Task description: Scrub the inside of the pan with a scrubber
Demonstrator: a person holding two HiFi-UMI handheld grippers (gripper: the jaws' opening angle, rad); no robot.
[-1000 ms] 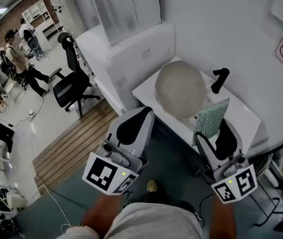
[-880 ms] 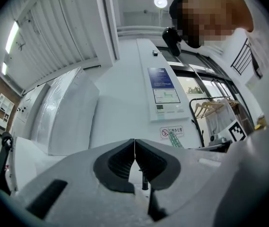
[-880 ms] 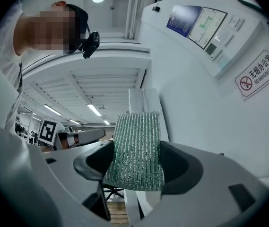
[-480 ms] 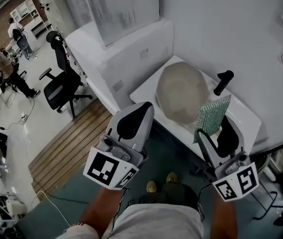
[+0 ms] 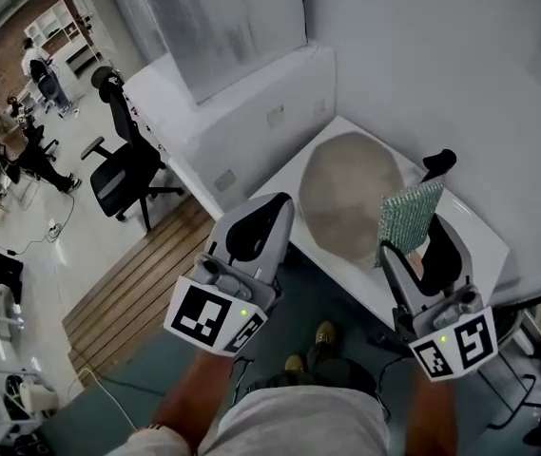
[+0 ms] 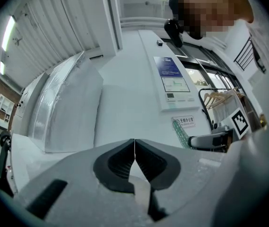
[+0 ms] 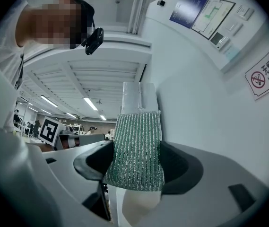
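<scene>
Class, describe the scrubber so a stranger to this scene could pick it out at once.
Find the white counter against the wall, where a pale round pan with a black handle sits. Close by it, the right gripper holds the scrubber upright: a sparkly green mesh rectangle, the only green thing there.

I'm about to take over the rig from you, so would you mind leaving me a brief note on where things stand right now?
Left gripper: shut and empty, held short of the counter.
Right gripper: shut on the green scrubber, which stands upright out of the jaws.
Pan: on the white counter, with its black handle toward the wall. Neither gripper appears to touch it.
Done: the scrubber is in hand.
Left: bring the scrubber to the pan and scrub its inside. It would probably help to steady the handle with the left gripper first.
</scene>
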